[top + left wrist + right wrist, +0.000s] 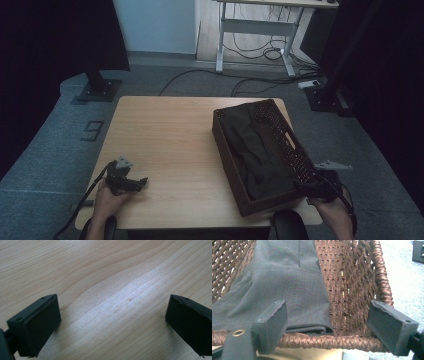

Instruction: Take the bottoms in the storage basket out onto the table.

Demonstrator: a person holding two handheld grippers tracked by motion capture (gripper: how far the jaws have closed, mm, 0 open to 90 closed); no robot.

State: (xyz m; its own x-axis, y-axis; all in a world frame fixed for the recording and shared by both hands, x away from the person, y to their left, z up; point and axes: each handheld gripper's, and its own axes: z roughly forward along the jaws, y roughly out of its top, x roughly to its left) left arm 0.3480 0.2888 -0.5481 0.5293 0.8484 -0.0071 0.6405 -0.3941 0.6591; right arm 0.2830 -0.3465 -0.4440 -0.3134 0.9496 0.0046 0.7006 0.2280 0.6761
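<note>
A brown woven basket (pixel 287 131) stands on the right half of the wooden table (pixel 165 130), with a dark grey cloth (pixel 250 150) folded inside it. My right gripper (pixel 305 189) hovers at the basket's near right corner. In the right gripper view its jaws (pixel 328 312) stand open just over the braided near rim (pixel 324 342), one above the cloth's folded edge (pixel 287 285), the other near the basket's side wall, and nothing is pinched. My left gripper (pixel 142 182) rests at the table's front left. Its jaws (pixel 112 322) are open over bare wood.
The basket's right side hangs close to the table's right edge. A desk frame (pixel 255 30) and cables (pixel 260 80) lie on the floor behind the table. Black stand bases sit at back left (pixel 97 90) and back right (pixel 325 95). A dark round object (pixel 289 226) sits below the front edge.
</note>
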